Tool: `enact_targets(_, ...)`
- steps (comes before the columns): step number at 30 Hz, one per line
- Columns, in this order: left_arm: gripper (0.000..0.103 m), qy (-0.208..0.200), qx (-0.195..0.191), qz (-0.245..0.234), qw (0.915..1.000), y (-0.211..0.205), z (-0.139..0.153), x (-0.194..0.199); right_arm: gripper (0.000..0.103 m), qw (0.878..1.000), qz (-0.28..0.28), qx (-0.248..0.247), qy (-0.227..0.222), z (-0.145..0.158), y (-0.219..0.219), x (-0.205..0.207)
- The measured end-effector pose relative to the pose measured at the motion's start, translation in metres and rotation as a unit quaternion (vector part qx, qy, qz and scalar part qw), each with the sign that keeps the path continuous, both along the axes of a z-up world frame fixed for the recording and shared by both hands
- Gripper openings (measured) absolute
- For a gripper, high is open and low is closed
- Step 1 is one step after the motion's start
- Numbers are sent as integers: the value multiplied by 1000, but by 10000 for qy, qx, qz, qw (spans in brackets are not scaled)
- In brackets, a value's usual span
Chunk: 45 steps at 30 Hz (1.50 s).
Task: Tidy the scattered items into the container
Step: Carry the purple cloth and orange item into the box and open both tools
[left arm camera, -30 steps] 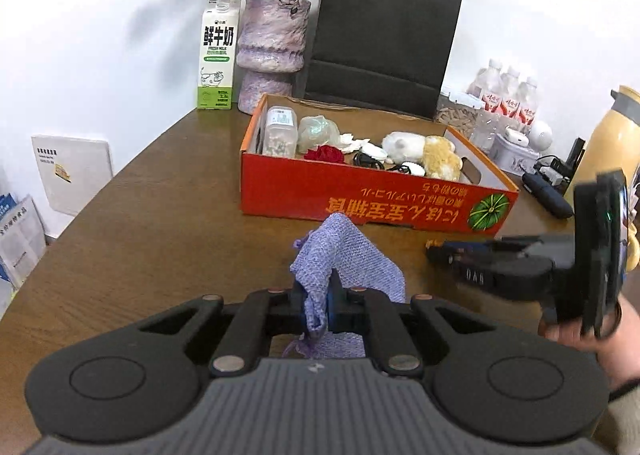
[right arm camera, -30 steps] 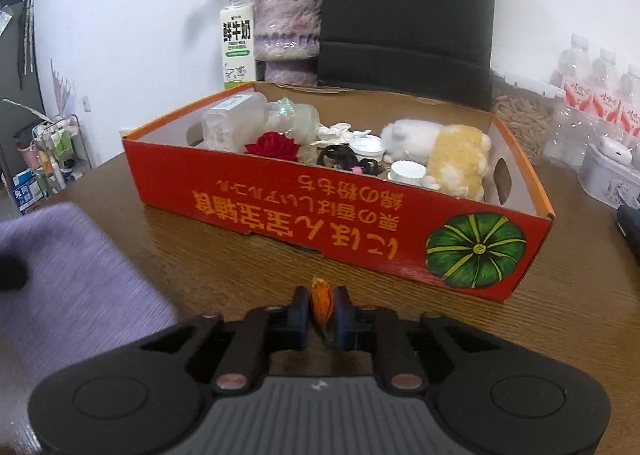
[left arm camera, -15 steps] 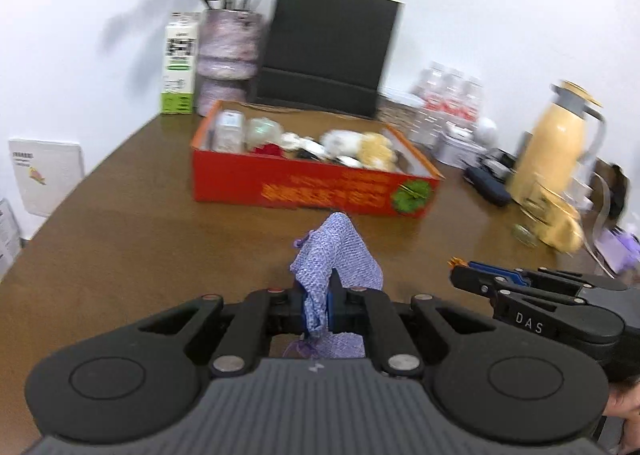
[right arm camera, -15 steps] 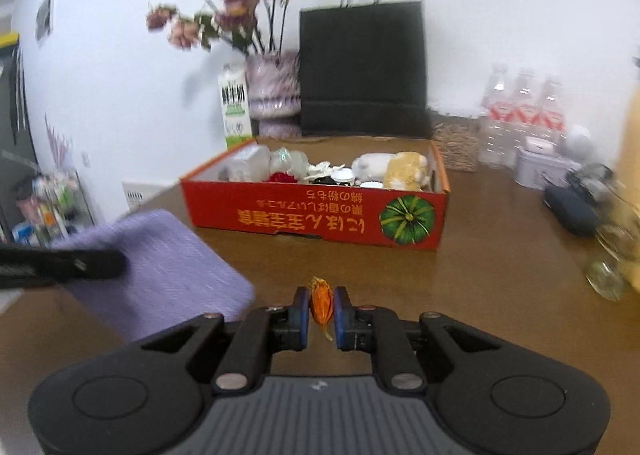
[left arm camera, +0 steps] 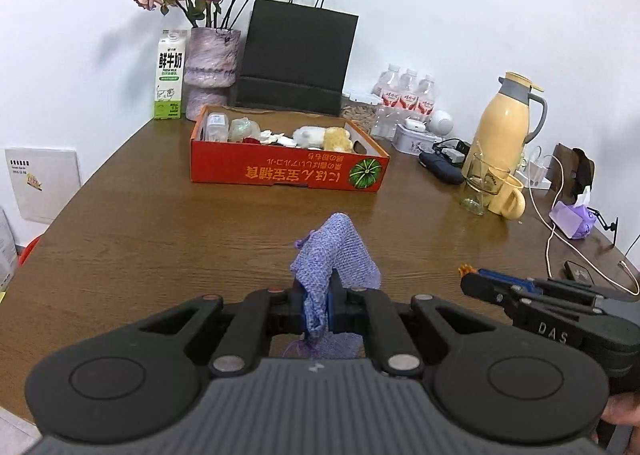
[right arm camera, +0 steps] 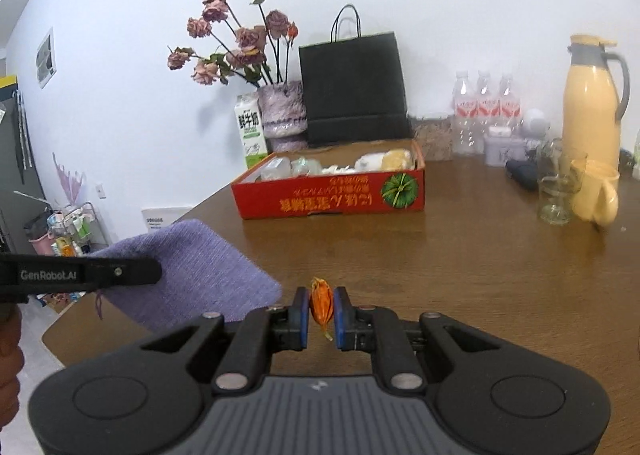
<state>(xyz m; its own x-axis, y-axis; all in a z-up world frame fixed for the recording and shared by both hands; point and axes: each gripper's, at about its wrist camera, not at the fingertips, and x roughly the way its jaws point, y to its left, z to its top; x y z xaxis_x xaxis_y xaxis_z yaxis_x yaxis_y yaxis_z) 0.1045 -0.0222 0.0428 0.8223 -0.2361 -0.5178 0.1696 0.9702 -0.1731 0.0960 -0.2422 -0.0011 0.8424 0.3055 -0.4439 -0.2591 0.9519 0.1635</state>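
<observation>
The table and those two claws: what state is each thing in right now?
Left claw: shut on the purple knit pouch.
Right claw: shut on the small orange item.
Red box: open-topped, partly filled.
Milk carton: upright, closed.
Yellow thermos jug: upright, lid shut.
Glass: upright, looks empty.
Black paper bag: standing by the wall.

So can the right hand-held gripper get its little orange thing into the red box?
Probably yes: the right hand-held gripper holds the orange thing, and only bare table lies before the open-topped red box.
</observation>
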Motion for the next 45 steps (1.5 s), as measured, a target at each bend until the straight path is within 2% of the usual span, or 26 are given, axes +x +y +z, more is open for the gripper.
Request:
enact_targets(6, 9, -69, 18, 1, 10000, 1, 4, 10, 12, 9999, -60, 24, 83, -3, -4, 9)
enact_targets(12, 9, -241, 51, -33, 9997, 4, 17, 51, 12, 9997, -80, 125, 170, -1, -16, 45)
enact_targets(18, 9, -620, -166, -298, 9975, 8, 55, 112, 12, 9999, 1, 134, -9, 21, -21, 108)
enact_targets(21, 9, -636, -319, -397, 9967, 11, 71, 150, 12, 9996, -27, -68, -274, 45, -24, 145)
enact_targets(25, 9, -497, -467, -487, 9965, 11, 85, 206, 12, 9993, 41, -205, -301, 72, -27, 206)
enact_targets(27, 9, -361, -531, -542, 9965, 9, 88, 233, 12, 9998, 44, -172, -117, 77, -29, 244)
enact_targets(30, 9, -148, -585, -595, 9964, 2, 87, 272, 12, 9992, 49, 22, 398, 73, -33, 303)
enact_targets(36, 9, 325, -381, -430, 9978, -10, 68, 341, 12, 9883, -84, -10, 1523, 36, -26, 398)
enact_targets(40, 9, 778, -391, -337, 9956, -13, 40, 382, 15, 9788, -245, -119, 2028, 8, -20, 436)
enact_targets(45, 10, 1236, -495, -217, 9909, -13, 0, 415, 15, 9737, -279, -614, 2178, -14, -5, 453)
